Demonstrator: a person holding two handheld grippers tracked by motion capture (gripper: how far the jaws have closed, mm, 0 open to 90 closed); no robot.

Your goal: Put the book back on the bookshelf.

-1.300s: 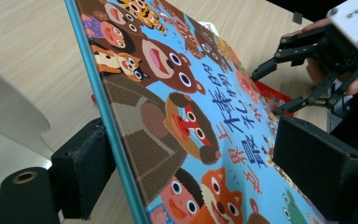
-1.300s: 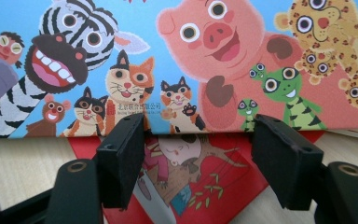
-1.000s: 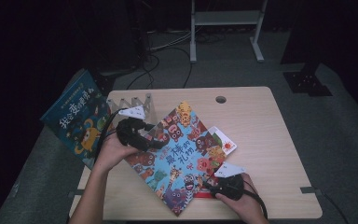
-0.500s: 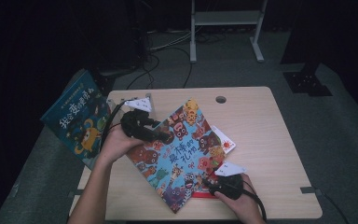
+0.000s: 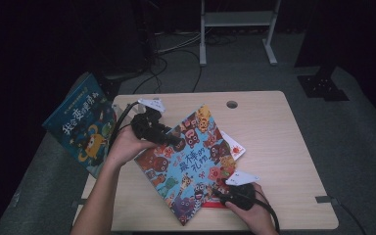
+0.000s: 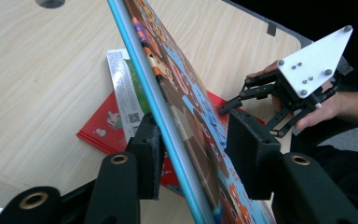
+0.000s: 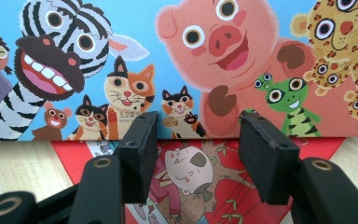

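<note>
Black-padded, astride the blue edge of the picture book (image 6: 168, 107) at the left gripper (image 6: 193, 135): presses one pad against the back, leaves what looks like a sliver of a gap on the cover side, so cannot tell whether clamped or merely propping. Has tipped that edge up off the table (image 5: 274, 147) within the last second; lay flat before, leans steeply now, lower edge still down by the right gripper (image 7: 198, 135). Over there, stands wide apart with nothing between the pads, low on the table, aimed at the bottom edge of the cover and just above the red book (image 7: 186, 172) underneath. Bares more of that red book as the big one rises. Looks like a lift-off or turn-over barely begun; probably calls for steadying the low edge next. Farther out, by the table's left side: a blue book (image 5: 81, 127), untouched.
</note>
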